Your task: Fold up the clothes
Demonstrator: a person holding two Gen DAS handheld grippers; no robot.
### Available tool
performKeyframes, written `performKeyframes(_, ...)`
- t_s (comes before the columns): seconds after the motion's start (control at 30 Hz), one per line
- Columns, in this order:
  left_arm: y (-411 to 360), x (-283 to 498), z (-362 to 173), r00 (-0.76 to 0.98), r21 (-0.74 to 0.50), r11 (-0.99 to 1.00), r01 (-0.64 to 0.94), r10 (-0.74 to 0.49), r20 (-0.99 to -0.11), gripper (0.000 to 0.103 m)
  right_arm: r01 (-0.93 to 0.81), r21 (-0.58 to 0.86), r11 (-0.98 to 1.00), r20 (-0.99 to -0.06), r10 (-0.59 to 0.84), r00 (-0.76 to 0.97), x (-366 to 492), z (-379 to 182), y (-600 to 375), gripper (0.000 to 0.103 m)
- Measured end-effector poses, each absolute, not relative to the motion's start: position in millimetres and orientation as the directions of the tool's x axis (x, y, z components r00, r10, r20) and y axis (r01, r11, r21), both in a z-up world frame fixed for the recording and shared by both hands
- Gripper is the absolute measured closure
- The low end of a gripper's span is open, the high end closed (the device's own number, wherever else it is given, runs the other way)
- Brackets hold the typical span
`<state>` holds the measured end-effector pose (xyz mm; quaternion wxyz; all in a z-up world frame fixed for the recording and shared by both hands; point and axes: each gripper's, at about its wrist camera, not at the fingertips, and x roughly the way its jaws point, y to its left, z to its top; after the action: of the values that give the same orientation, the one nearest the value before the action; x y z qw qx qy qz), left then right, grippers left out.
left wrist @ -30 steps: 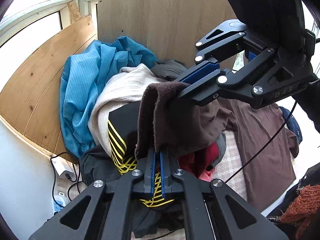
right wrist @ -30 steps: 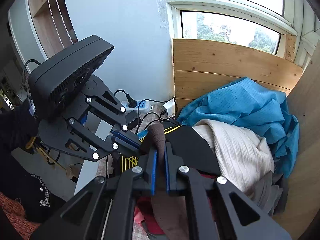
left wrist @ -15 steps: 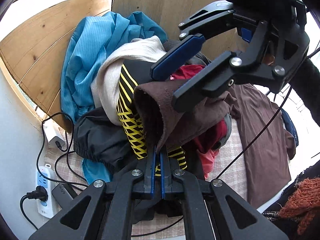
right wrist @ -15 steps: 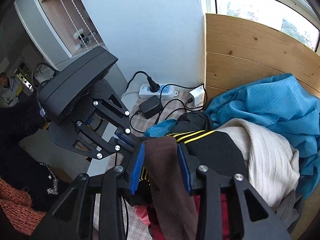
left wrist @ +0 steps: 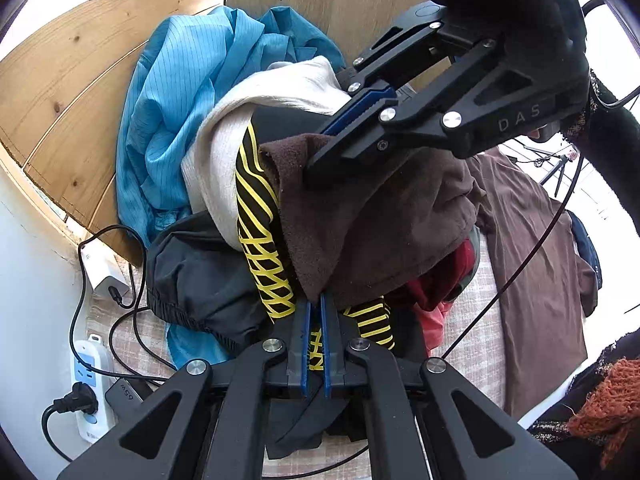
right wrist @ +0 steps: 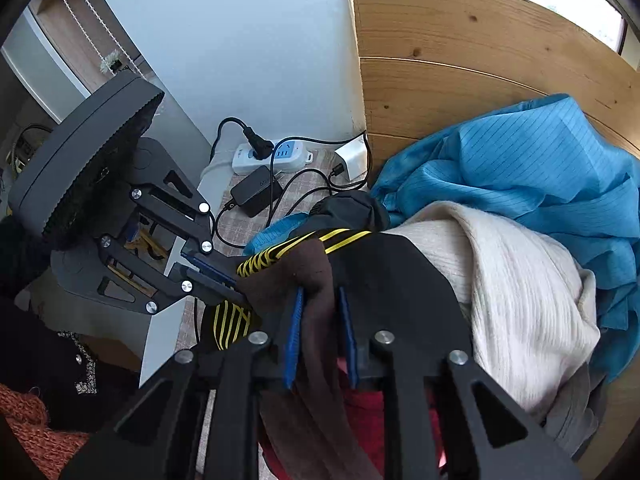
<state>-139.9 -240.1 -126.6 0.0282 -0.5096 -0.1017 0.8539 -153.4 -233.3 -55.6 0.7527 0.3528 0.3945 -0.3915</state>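
A dark brown garment (left wrist: 372, 220) lies over a black one with yellow stripes (left wrist: 256, 200). Beside them are a cream ribbed knit (right wrist: 516, 280), a bright blue pinstriped shirt (left wrist: 180, 92), red cloth (left wrist: 436, 284), and a white-and-blue power strip (right wrist: 272, 156).

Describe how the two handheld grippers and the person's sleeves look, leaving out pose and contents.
Both the left gripper and right gripper are matte black linkage frames with silver rivets and blue finger pads. The right one bears "DAS" lettering and trails a thin black cable. Sleeves are black; an orange knit shows nearby.
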Motion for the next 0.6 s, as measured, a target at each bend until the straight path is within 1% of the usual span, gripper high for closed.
performKeyframes(0.07, -241, -139, -124, -0.484, -0.211, -0.976, 0.057, 0.158, -0.861, 0.098, 0.858, 0.24, 0.455, -0.844, -0.339, 0.416, -155, -44, -224, 0.096)
performKeyframes(0.1, -242, -137, -120, -0.49, -0.212, -0.976, 0.054, 0.159, -0.857, 0.095, 0.853, 0.243, 0.462, -0.83, -0.356, 0.429, -156, -38, -219, 0.096)
performKeyframes(0.17, -243, -133, -110, -0.503, -0.211, -0.976, 0.046, 0.16, -0.849, 0.095, 0.844, 0.238, 0.481, -0.802, -0.393, 0.45, -158, -21, -205, 0.096)
performKeyframes(0.23, -244, -128, -91, -0.535, -0.214, -0.976, 0.032, 0.164, -0.829, 0.094, 0.836, 0.234, 0.497, -0.777, -0.421, 0.468, -160, -7, -193, 0.096)
performKeyframes(0.27, -244, -126, -81, -0.553, -0.196, -0.98, 0.023, 0.151, -0.819, 0.091, 0.836, 0.223, 0.501, -0.776, -0.428, 0.463, -160, -3, -189, 0.097)
performKeyframes(0.33, -243, -127, -64, -0.579, -0.16, -0.987, 0.002, 0.13, -0.805, 0.075, 0.838, 0.203, 0.507, -0.776, -0.438, 0.453, -159, 0, -185, 0.099)
performKeyframes(0.47, -236, -144, -49, -0.58, -0.113, -0.993, -0.038, 0.114, -0.807, 0.069, 0.835, 0.177, 0.521, -0.778, -0.446, 0.443, -152, 1, -181, 0.1)
performKeyframes(0.53, -231, -152, -47, -0.573, -0.077, -0.995, -0.065, 0.1, -0.814, 0.059, 0.828, 0.17, 0.534, -0.778, -0.443, 0.445, -149, 1, -177, 0.1)
performKeyframes(0.6, -228, -160, -50, -0.561, -0.072, -0.992, -0.1, 0.116, -0.819, 0.059, 0.823, 0.165, 0.543, -0.779, -0.44, 0.447, -147, 2, -174, 0.1)
